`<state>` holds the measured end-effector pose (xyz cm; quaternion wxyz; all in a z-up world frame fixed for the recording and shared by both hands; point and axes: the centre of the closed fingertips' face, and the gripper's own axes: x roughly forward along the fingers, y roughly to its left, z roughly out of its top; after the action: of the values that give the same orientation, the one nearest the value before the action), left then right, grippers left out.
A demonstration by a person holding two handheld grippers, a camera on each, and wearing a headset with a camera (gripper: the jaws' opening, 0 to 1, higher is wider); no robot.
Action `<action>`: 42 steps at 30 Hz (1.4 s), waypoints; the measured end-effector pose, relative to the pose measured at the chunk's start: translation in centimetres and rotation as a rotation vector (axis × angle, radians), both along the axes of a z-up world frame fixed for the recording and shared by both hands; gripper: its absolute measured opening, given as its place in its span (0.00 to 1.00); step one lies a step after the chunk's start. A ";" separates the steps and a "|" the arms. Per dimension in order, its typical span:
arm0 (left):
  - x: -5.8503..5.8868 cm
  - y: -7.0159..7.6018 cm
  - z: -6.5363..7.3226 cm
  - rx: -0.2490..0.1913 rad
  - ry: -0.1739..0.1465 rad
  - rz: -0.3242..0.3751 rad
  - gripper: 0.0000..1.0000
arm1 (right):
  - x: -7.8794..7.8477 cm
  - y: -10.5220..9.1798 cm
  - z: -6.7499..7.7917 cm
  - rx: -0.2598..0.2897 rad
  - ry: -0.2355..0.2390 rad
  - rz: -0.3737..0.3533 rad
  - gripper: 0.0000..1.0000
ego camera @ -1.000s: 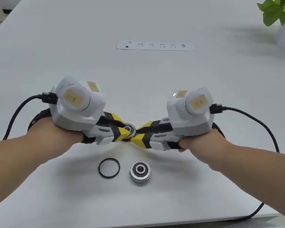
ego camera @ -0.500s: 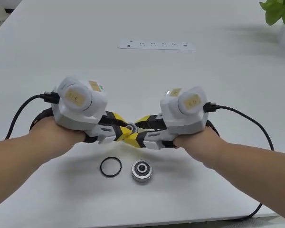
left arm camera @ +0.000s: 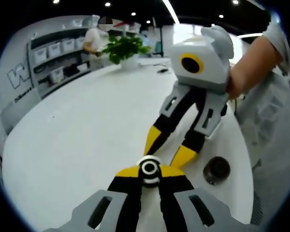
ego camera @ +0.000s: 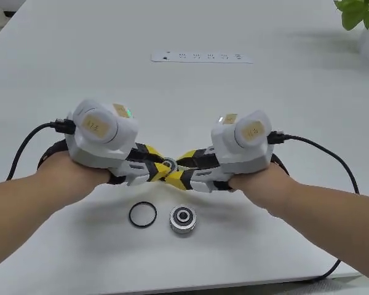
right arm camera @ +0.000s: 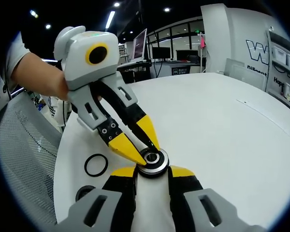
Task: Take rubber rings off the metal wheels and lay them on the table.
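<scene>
Rubber ring [ego camera: 142,215] lies flat on the white bench [ego camera: 246,98] in the head view. A second wheel [ego camera: 182,220] sits just beside it. Above them, the left gripper [ego camera: 160,171] and the right gripper [ego camera: 177,175] meet tip to tip. A small wheel [ego camera: 168,165] is held up in the air between them. A power strip [ego camera: 202,58] lies far back on the bench.

In the left gripper view, the left gripper [left arm camera: 149,176] is clenched on the small wheel [left arm camera: 149,167]. The right gripper [left arm camera: 168,151] reaches in from above and touches it. The second wheel [left arm camera: 216,170] sits on the bench near them.

In the right gripper view, the right gripper [right arm camera: 153,173] also pinches the small wheel [right arm camera: 153,160] from both sides. The left gripper [right arm camera: 144,150] bites on its edge. The rubber ring [right arm camera: 96,165] lies on the bench, apart from the held wheel.
</scene>
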<state>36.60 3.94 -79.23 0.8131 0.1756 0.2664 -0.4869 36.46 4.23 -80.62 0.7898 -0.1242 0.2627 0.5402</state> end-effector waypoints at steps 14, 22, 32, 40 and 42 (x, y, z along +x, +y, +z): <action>-0.1 0.0 0.0 -0.002 0.000 0.003 0.13 | -0.3 -0.7 -0.2 -0.002 0.025 -0.010 0.11; -0.2 0.0 0.0 -0.002 0.000 0.009 0.13 | -0.5 -1.0 -0.3 0.015 0.061 -0.029 0.03; -0.4 -0.1 0.0 0.004 0.002 0.013 0.13 | -0.2 -1.5 -0.1 0.073 0.137 -0.095 0.00; -0.4 -0.1 0.0 0.009 0.008 0.026 0.13 | 0.2 -1.9 -0.2 0.115 0.199 -0.157 0.00; -0.3 -0.1 0.0 0.011 0.007 0.025 0.13 | 0.3 -1.9 0.0 0.128 0.208 -0.168 0.00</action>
<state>36.25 3.86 -79.28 0.8171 0.1752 0.2740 -0.4760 36.72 2.33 -80.61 0.8071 0.0053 0.3174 0.4978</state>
